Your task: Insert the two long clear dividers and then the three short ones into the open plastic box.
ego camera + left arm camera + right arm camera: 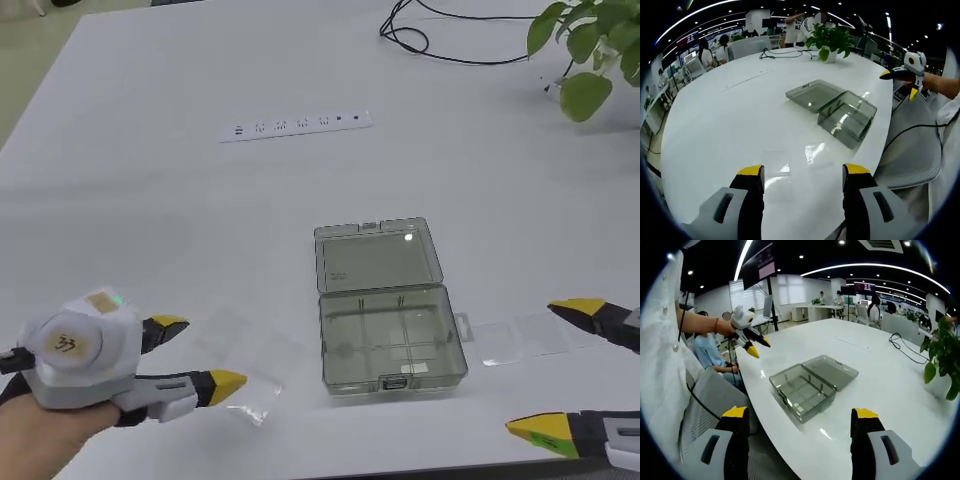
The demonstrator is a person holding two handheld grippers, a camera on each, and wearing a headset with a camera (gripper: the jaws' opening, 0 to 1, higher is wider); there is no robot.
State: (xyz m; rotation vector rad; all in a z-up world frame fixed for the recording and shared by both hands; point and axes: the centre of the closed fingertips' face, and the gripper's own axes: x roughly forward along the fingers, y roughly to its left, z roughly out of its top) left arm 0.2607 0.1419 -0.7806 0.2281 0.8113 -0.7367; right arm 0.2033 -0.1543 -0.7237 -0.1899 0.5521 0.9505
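Open plastic box (392, 335) flat on the white table (150, 200), lid (378, 258) thrown back toward 12 o'clock. Clear dividers (515, 338) just beside it at 3 o'clock — more clear sheets (245, 365) at 8 o'clock. Left gripper (197, 355) low at 8 o'clock, jaws spread wide beside those sheets, gripping nothing. Right gripper (555, 368) out at 4 o'clock, jaws wide apart too — empty. Power strip (295, 125) well apart at 12 o'clock.

Power strip (295, 125), black cable (388, 31), plant (585, 95)
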